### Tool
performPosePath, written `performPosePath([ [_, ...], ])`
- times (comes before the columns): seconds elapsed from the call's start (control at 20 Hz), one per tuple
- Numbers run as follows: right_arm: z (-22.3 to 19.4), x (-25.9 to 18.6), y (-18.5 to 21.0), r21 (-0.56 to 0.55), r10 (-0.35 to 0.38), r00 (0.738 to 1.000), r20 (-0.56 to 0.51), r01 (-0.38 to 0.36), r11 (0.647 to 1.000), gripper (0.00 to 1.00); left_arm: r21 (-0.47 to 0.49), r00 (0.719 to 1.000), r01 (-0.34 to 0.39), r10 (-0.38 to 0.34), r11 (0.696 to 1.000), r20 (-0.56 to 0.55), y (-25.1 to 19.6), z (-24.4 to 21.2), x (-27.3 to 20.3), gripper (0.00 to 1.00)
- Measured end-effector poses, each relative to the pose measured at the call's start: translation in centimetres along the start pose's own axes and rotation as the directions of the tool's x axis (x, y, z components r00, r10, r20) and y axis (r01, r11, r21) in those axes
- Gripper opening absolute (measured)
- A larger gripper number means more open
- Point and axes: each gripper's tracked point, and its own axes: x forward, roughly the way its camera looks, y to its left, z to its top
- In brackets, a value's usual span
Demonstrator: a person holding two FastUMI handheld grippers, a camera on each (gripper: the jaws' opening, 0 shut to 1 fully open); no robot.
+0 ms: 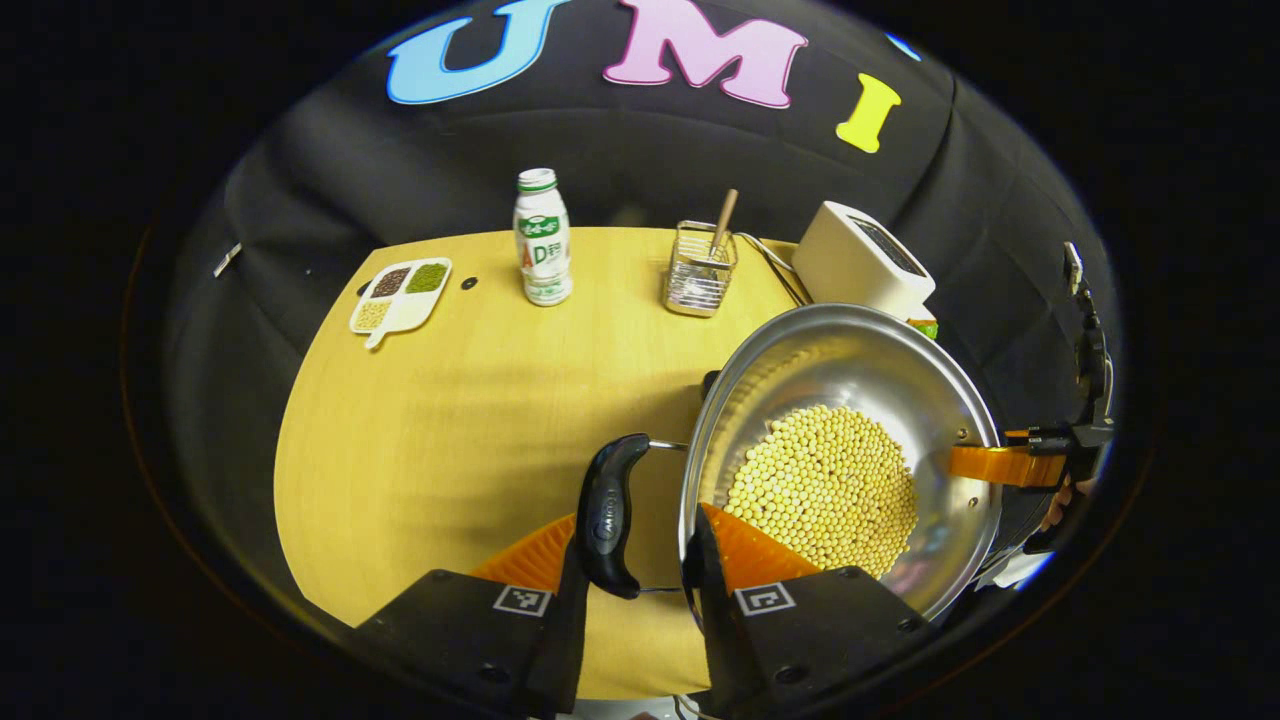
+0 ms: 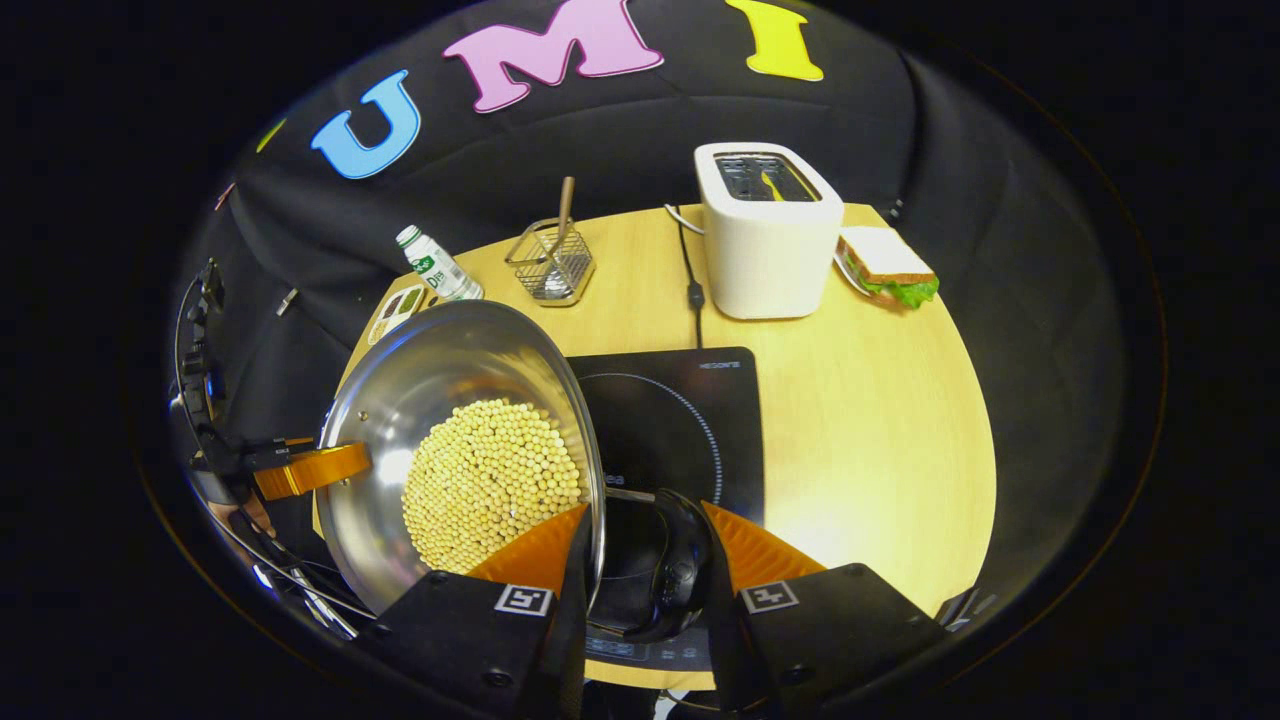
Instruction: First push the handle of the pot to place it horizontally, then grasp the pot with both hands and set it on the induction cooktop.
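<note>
Pot [image 2: 470, 450] of beans [image 2: 495, 480], carried tilted above the table [image 2: 880, 420] at the left edge of the cooktop [image 2: 690, 420]. Left gripper [image 1: 630, 540] pinches the near handle [image 1: 610, 515] between its jaws; right gripper [image 2: 645, 550] likewise pinches the opposite handle [image 2: 680, 560]. Likely hazards: uneven lift tips the beans over the rim; a thin handle slipping in the pads [image 1: 750, 550] drops one side; lowering off-centre leaves the pot overhanging the cooktop.
</note>
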Motion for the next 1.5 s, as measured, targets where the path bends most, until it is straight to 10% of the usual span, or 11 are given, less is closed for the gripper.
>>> performPosePath([
  [0.45,1.5,0.7,-6.4,0.026,-0.011,1.0,0.012,0.01,1.0,0.53,0.018,1.0,0.005,-0.005,1.0,0.013,-5.9,1.6,3.4,0.54],
  [1.5,1.8,5.1,-7.6,0.06,0.001,1.0,0.018,-0.002,0.998,0.54,-0.027,1.0,0.001,-0.001,1.0,0.006,-5.4,0.5,8.0,0.52],
])
